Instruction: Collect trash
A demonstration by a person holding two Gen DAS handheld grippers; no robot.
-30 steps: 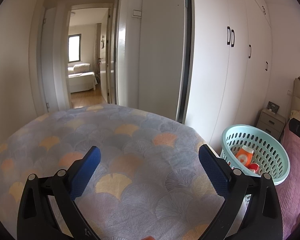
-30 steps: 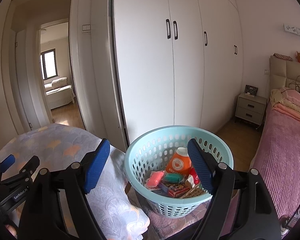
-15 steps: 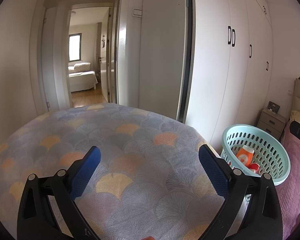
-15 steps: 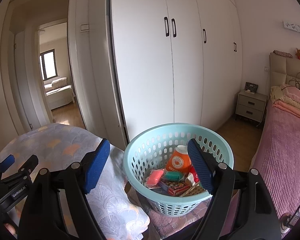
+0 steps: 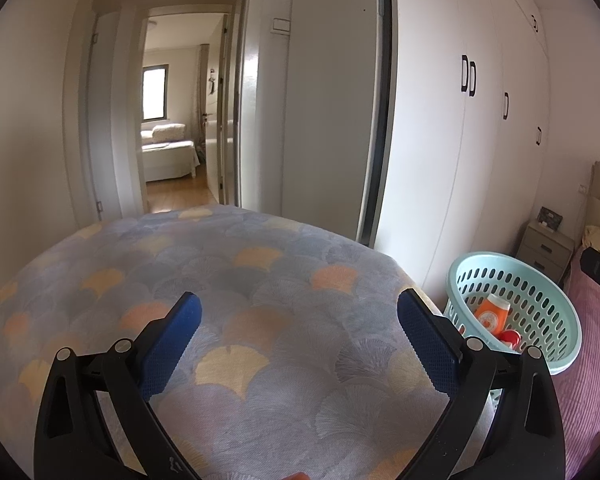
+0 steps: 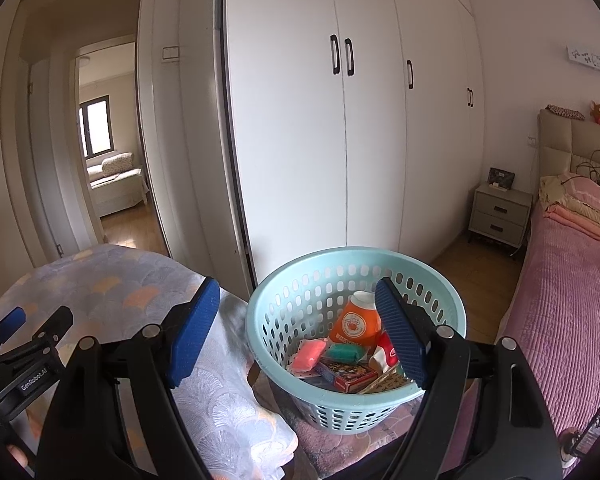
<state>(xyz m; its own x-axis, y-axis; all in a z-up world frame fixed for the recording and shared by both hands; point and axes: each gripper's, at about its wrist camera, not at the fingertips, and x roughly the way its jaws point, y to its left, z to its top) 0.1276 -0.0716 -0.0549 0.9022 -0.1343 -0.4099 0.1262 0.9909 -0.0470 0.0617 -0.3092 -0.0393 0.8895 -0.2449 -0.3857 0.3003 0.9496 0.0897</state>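
Note:
A pale teal perforated basket [image 6: 284, 304] stands in front of my right gripper [image 6: 298, 328], whose blue pads are wide apart with nothing between them. Inside lie an orange bottle [image 6: 354, 322], a pink packet [image 6: 310, 350], a green packet [image 6: 344, 352], a small printed box [image 6: 346, 372] and a red-and-white wrapper [image 6: 386, 348]. My left gripper [image 5: 298, 330] hovers open and empty over the patterned bed cover [image 5: 236, 280]; its view shows the basket [image 5: 556, 320] to the right. The left gripper [image 6: 20, 334] also shows at the right wrist view's left edge.
White wardrobe doors [image 6: 340, 140] fill the wall behind the basket. A bedside drawer unit [image 6: 500, 216] and a bed with a pink cover [image 6: 572, 300] lie to the right. An open doorway [image 5: 176, 128] on the left leads to another room.

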